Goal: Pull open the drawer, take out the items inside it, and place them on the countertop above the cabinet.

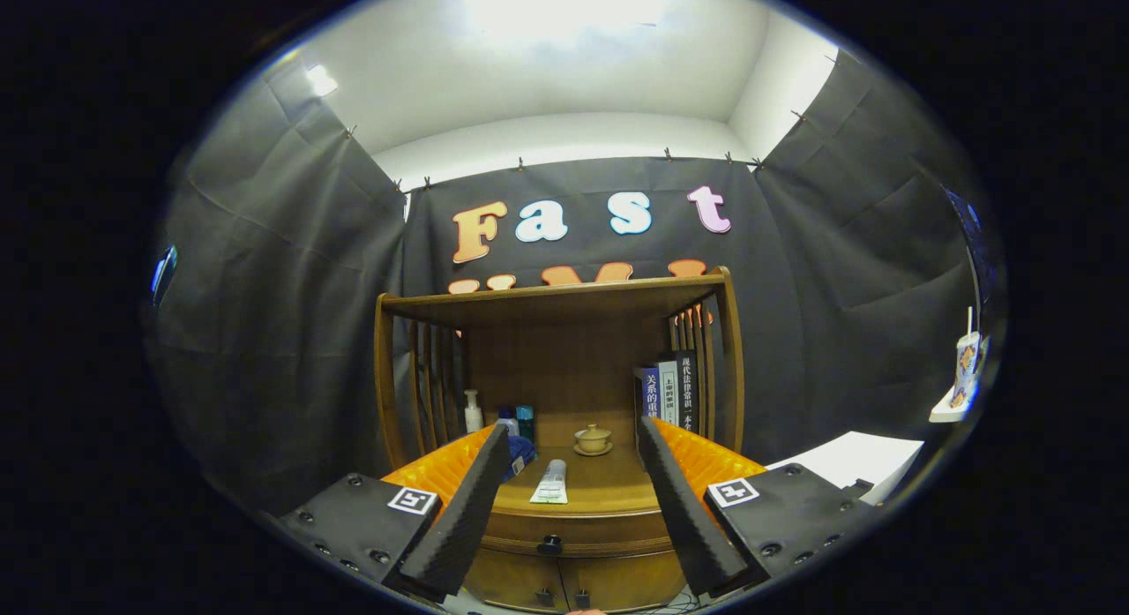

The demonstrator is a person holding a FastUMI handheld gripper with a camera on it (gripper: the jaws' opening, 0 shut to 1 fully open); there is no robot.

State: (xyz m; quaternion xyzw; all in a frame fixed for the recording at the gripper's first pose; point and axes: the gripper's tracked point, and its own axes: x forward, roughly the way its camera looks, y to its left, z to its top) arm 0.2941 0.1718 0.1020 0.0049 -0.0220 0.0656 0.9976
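Observation:
A wooden cabinet [564, 518] with a shelf frame above it stands straight ahead. Its drawer [573, 536] sits closed under the countertop, a small dark knob [550, 543] at its middle. On the countertop [609, 491] a white tube [551, 481] lies near the front edge. My gripper [573, 474] hovers in front of the cabinet with its two black foam fingers [463, 518] spread wide apart, nothing between them. The knob lies low between the fingers, a little ahead.
At the back of the countertop stand a small lidded cup on a saucer [593, 438], a white pump bottle [474, 412], small blue bottles [520, 421] and upright books [669, 390]. Two lower cabinet doors [564, 584] sit under the drawer. A white table [851, 461] stands to the right.

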